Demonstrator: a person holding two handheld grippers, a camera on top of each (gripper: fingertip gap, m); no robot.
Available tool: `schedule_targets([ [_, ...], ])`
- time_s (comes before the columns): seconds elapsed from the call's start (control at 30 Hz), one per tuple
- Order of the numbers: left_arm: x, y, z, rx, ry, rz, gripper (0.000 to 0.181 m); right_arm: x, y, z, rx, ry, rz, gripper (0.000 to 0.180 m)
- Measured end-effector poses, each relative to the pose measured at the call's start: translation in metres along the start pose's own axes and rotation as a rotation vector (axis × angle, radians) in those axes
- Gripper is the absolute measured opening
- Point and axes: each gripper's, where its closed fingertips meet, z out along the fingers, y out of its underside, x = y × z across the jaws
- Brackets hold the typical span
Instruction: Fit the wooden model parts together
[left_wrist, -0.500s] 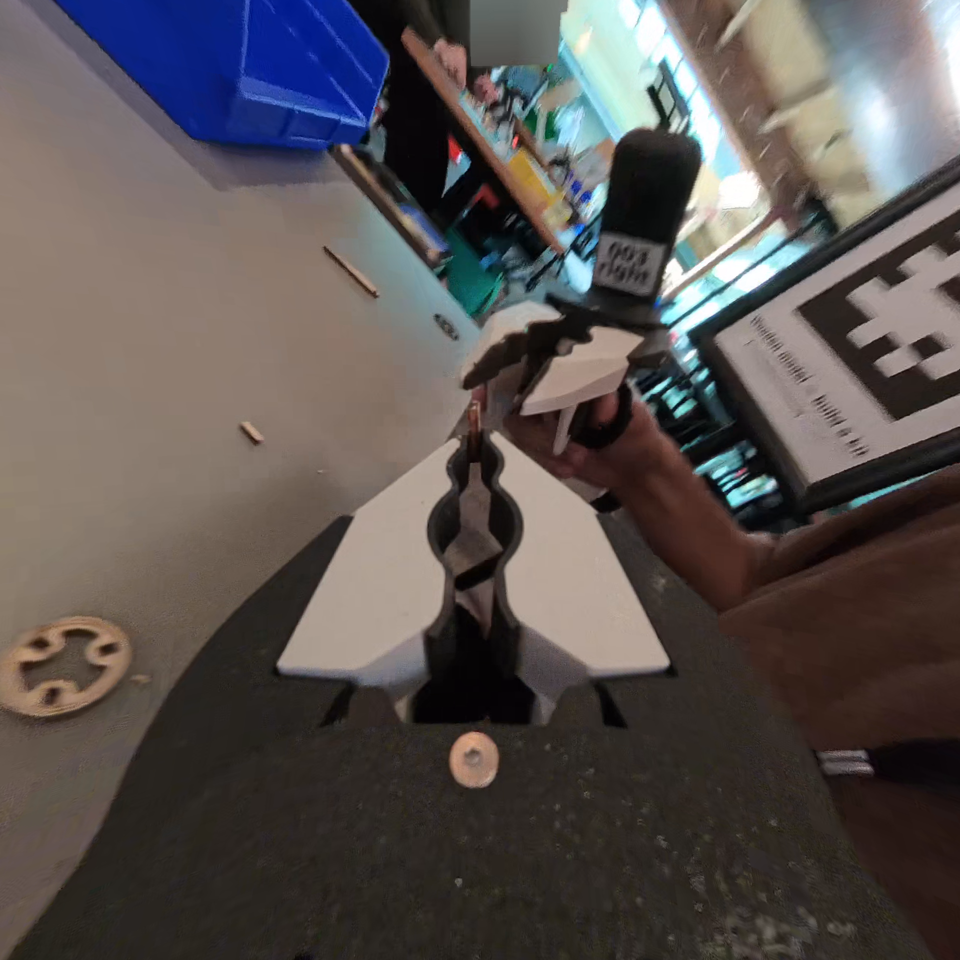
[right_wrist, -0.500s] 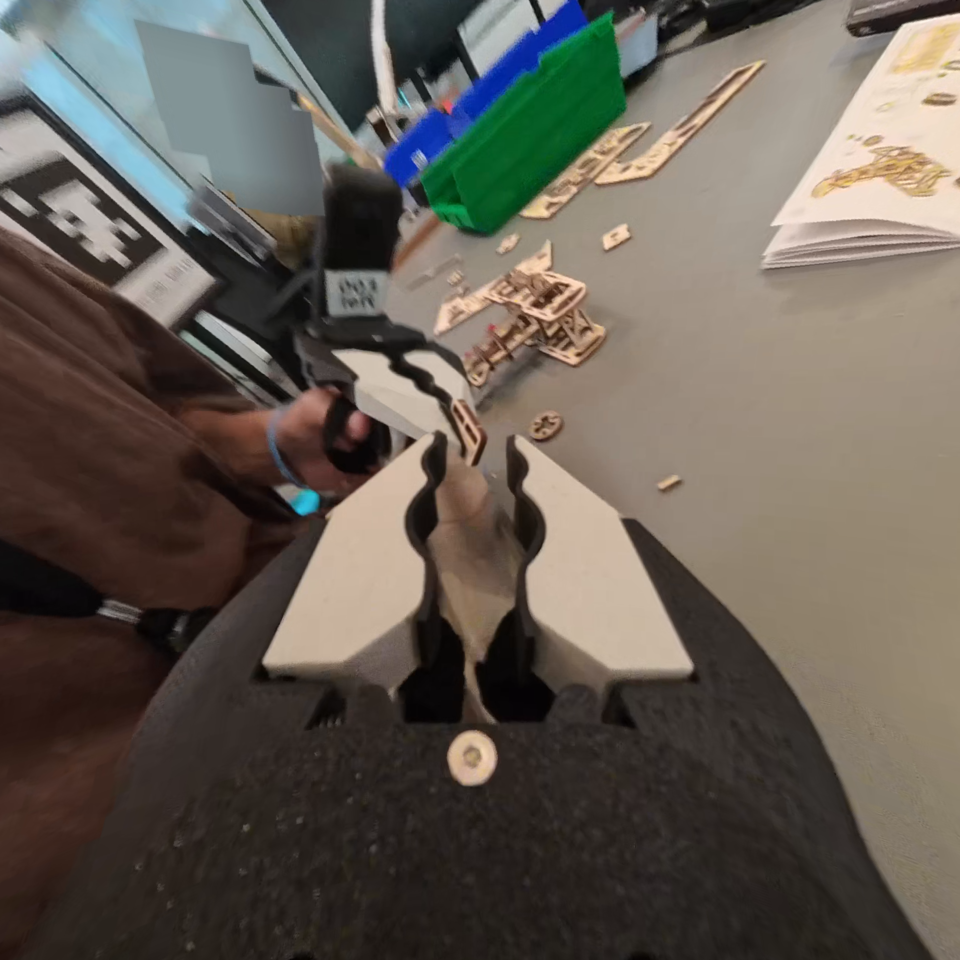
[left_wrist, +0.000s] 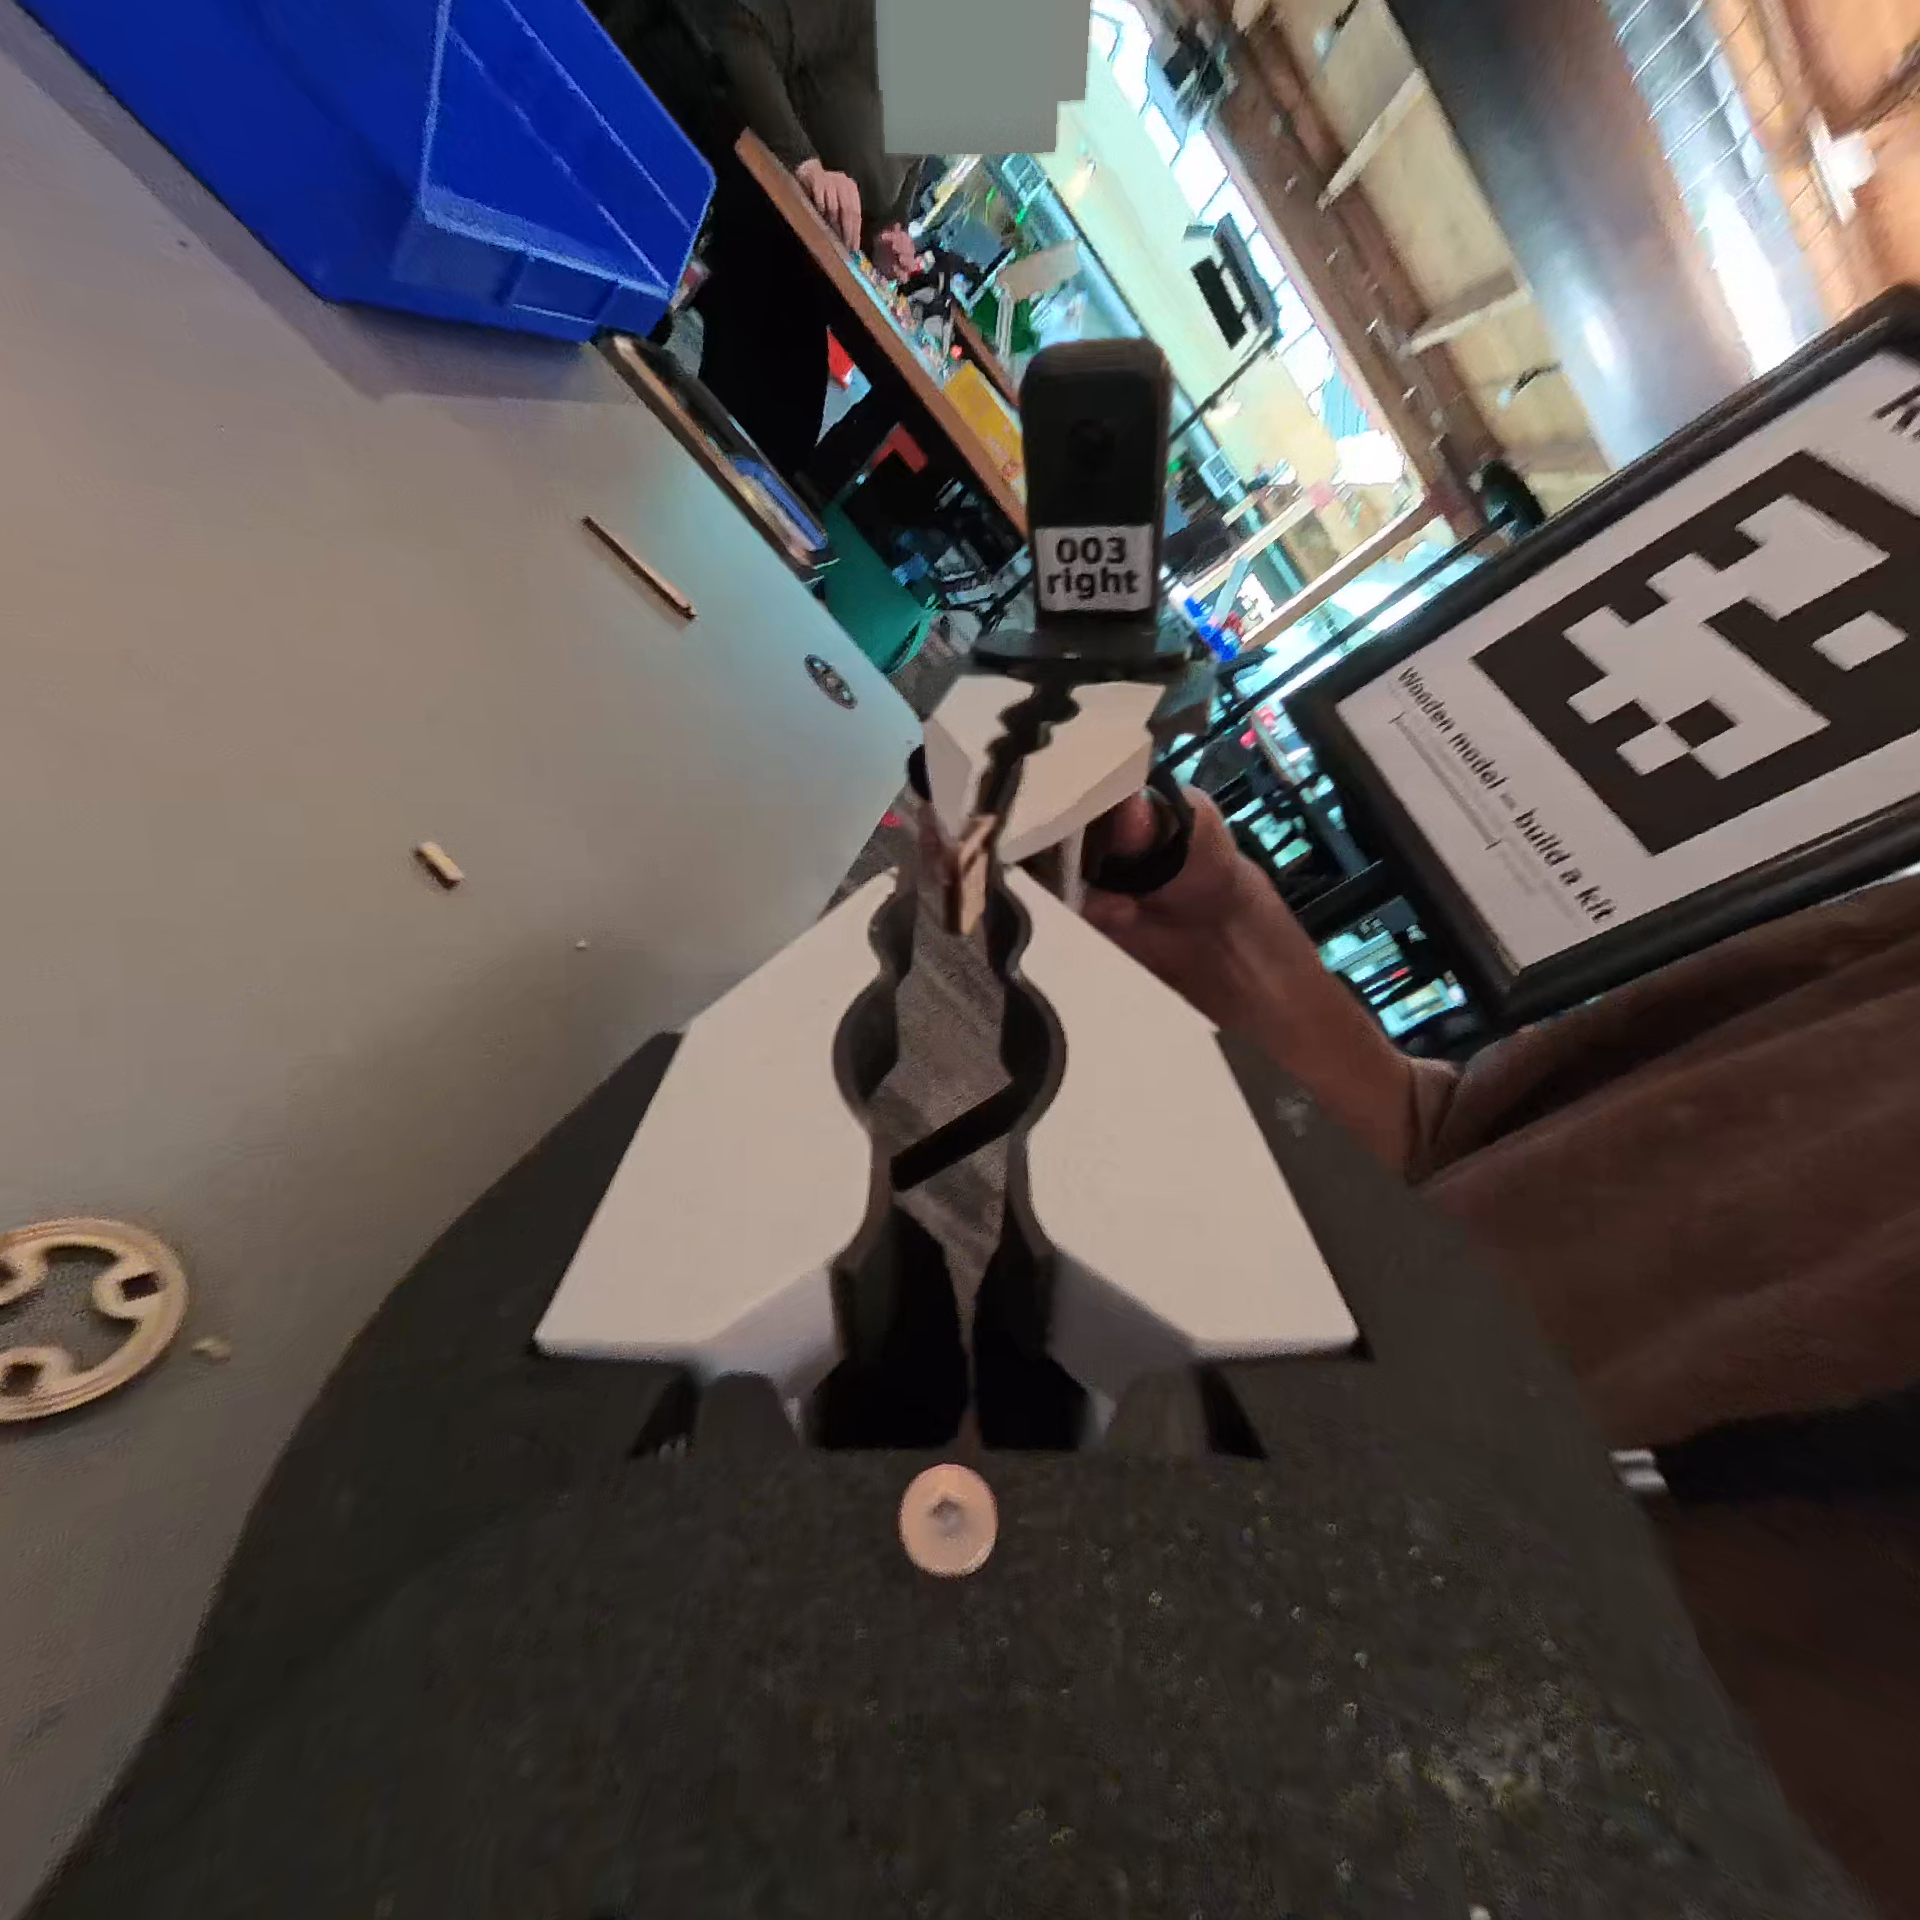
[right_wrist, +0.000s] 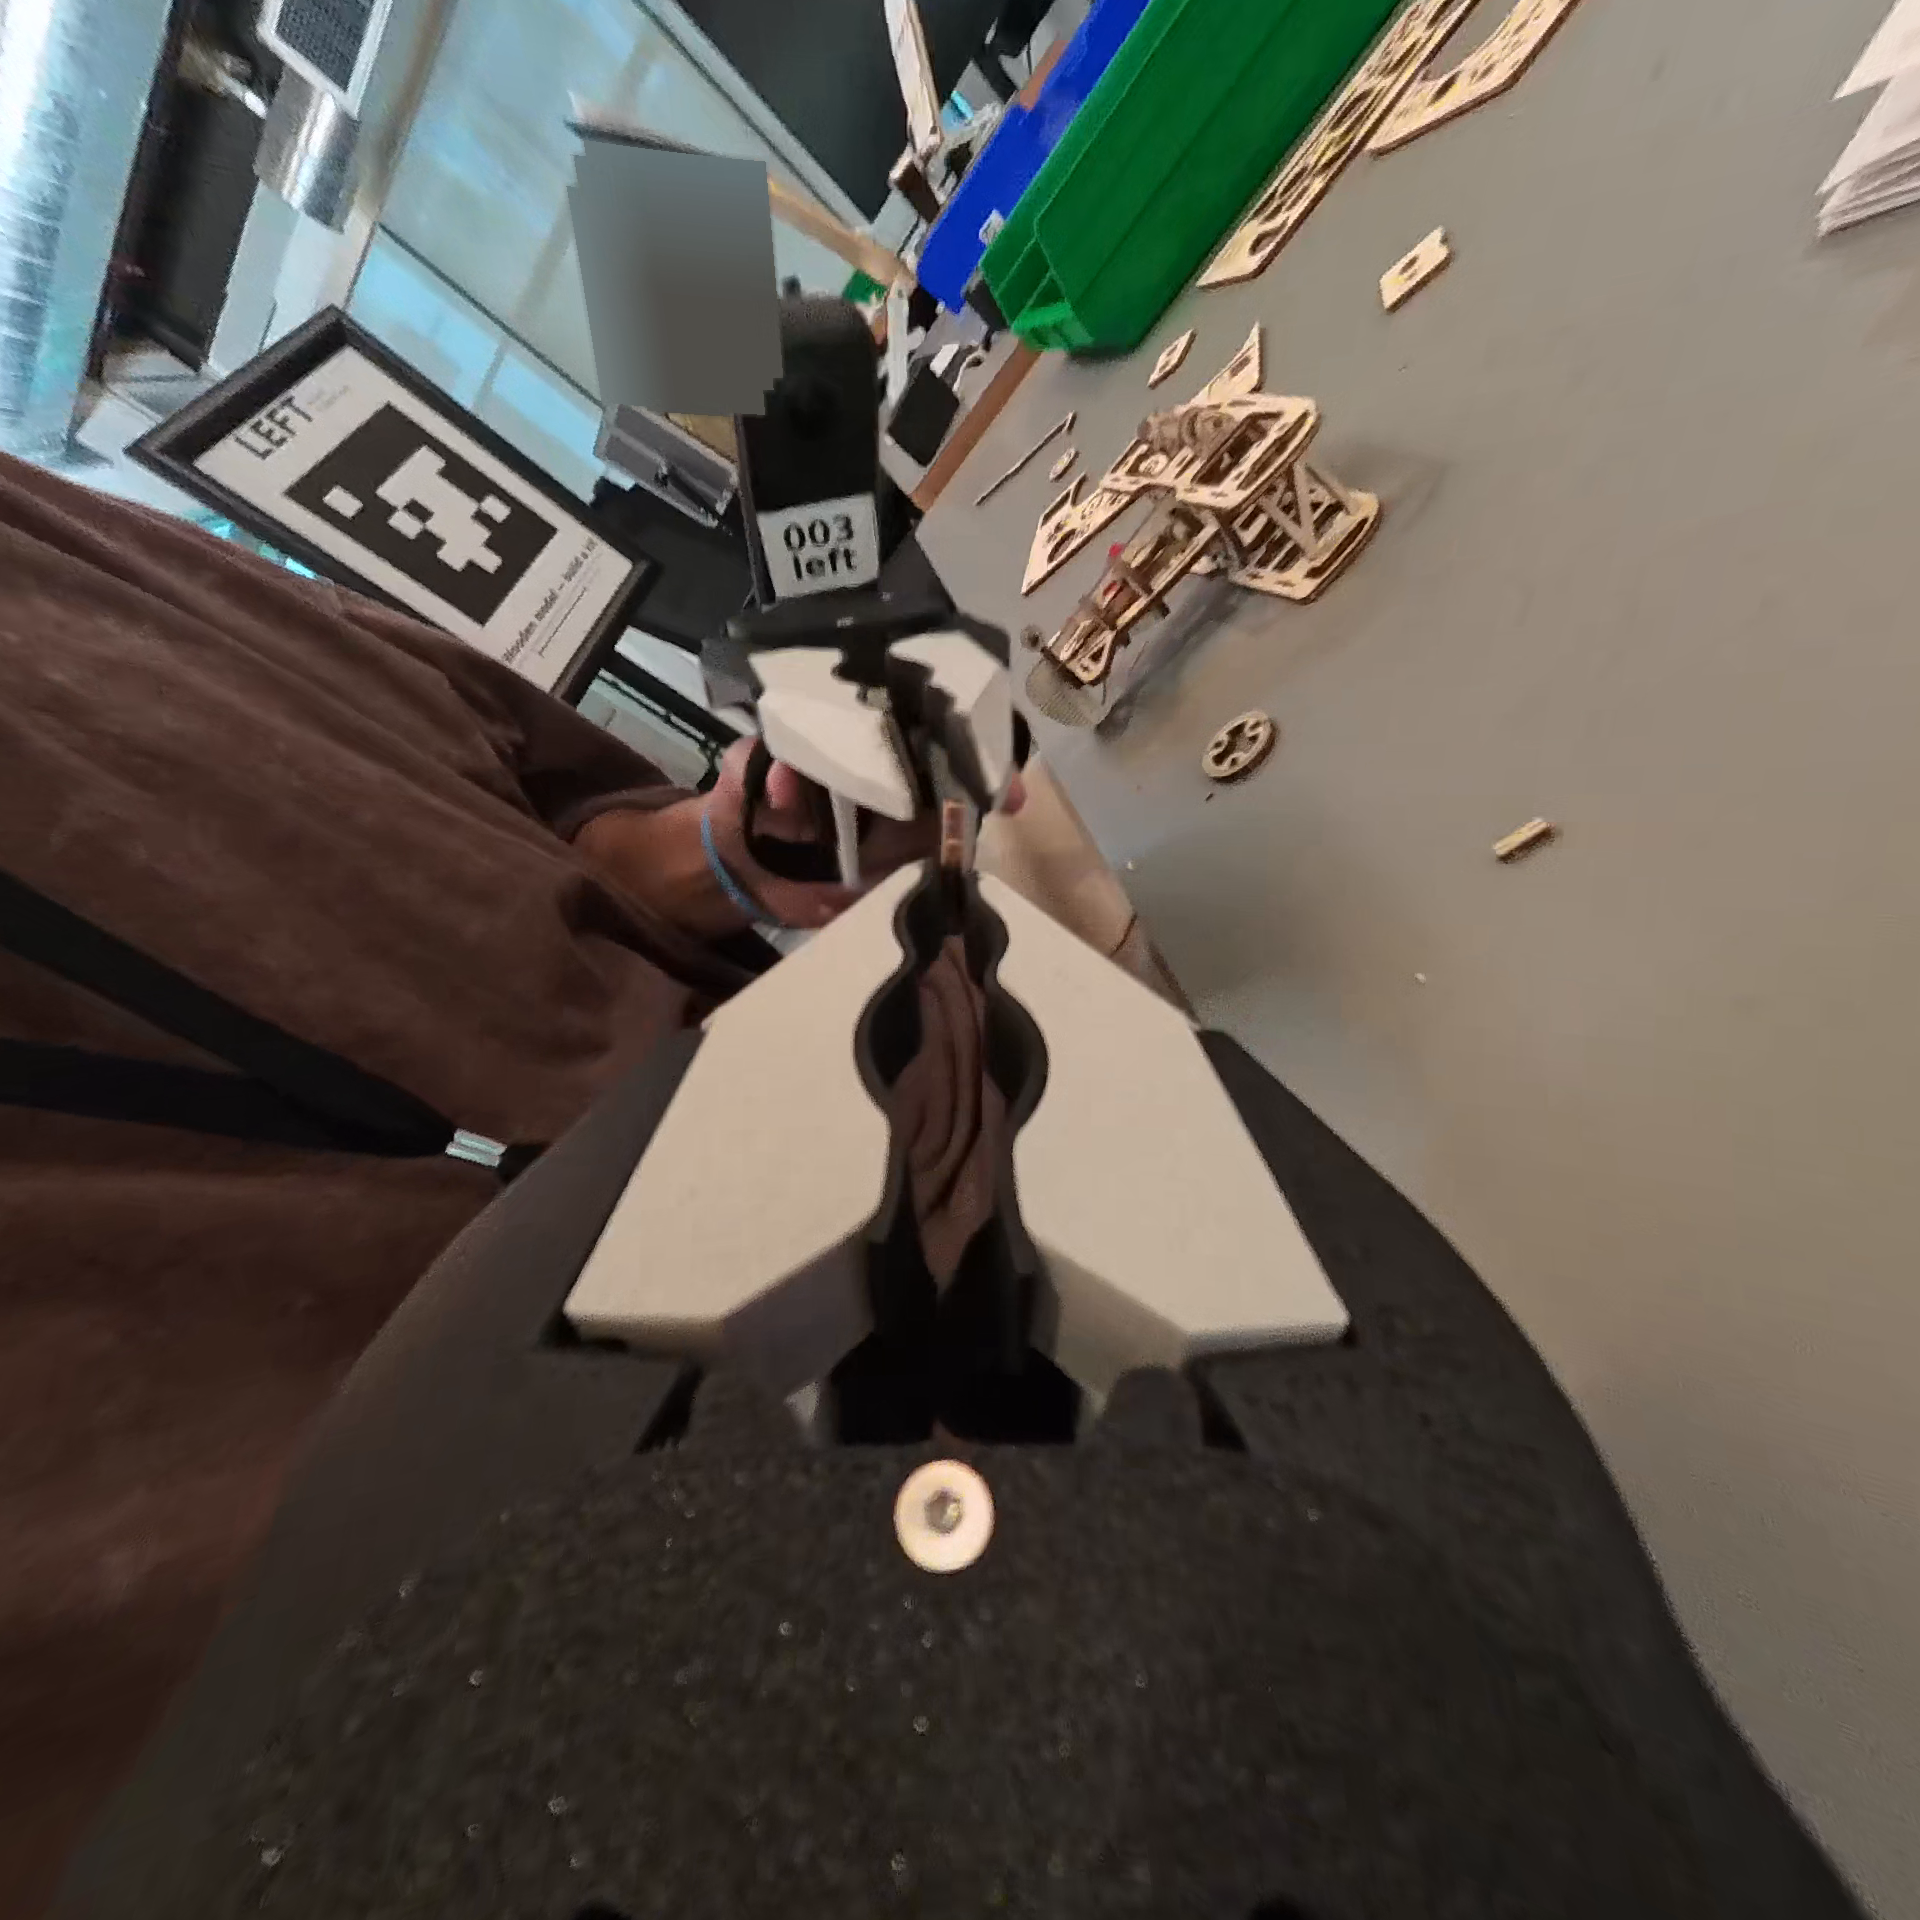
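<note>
A small flat wooden piece (left_wrist: 966, 873) hangs in the air between the two grippers, off the table's edge. My right gripper (right_wrist: 948, 883) is shut on it; the piece (right_wrist: 951, 831) sticks out past the fingertips. In the left wrist view the right gripper (left_wrist: 982, 821) faces me with the piece in its tips. My left gripper (left_wrist: 951, 894) has its jaws a narrow gap apart around the piece's free end, not pressing on it. It shows in the right wrist view (right_wrist: 930, 800) just beyond the piece. The part-built wooden model (right_wrist: 1205, 520) stands on the grey table (right_wrist: 1558, 1039).
A wooden ring wheel (left_wrist: 83, 1320) and a small wooden bit (left_wrist: 438, 864) lie on the table, with a thin stick (left_wrist: 636, 566) and a blue bin (left_wrist: 416, 156) farther back. A green bin (right_wrist: 1143, 177), cut-out wooden sheets (right_wrist: 1351, 135) and a framed marker board (left_wrist: 1662, 707) also show. My left and right fingertips are right by each other.
The left gripper, which was shut on the small piece, has opened. The right gripper, open before, has closed on the piece. The two grippers now face each other head-on.
</note>
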Motion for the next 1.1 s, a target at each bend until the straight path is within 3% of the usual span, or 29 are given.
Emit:
schedule_targets([
  [0.17,0.006,0.009,-0.003,-0.151,0.032,0.104,0.014,-0.009,0.015,0.008,-0.101,-0.030,-0.022,0.002],
  [0.3,0.018,0.022,0.000,-0.265,0.105,0.169,0.001,-0.015,0.014,0.009,-0.113,-0.039,-0.063,0.002],
  [0.53,0.014,0.019,0.007,-0.198,0.111,0.069,0.001,-0.013,-0.011,0.020,0.055,-0.069,0.008,0.002],
  [0.73,-0.009,0.010,0.007,-0.008,0.043,-0.123,0.001,0.011,-0.024,0.007,0.141,0.096,-0.016,0.005],
  [0.83,-0.018,0.014,0.004,0.038,0.033,-0.185,0.001,0.024,-0.008,0.009,0.052,0.203,-0.057,0.008],
  [1.1,-0.033,0.044,0.006,0.067,-0.033,-0.261,0.001,0.040,0.023,0.027,-0.076,0.265,-0.035,0.004],
])
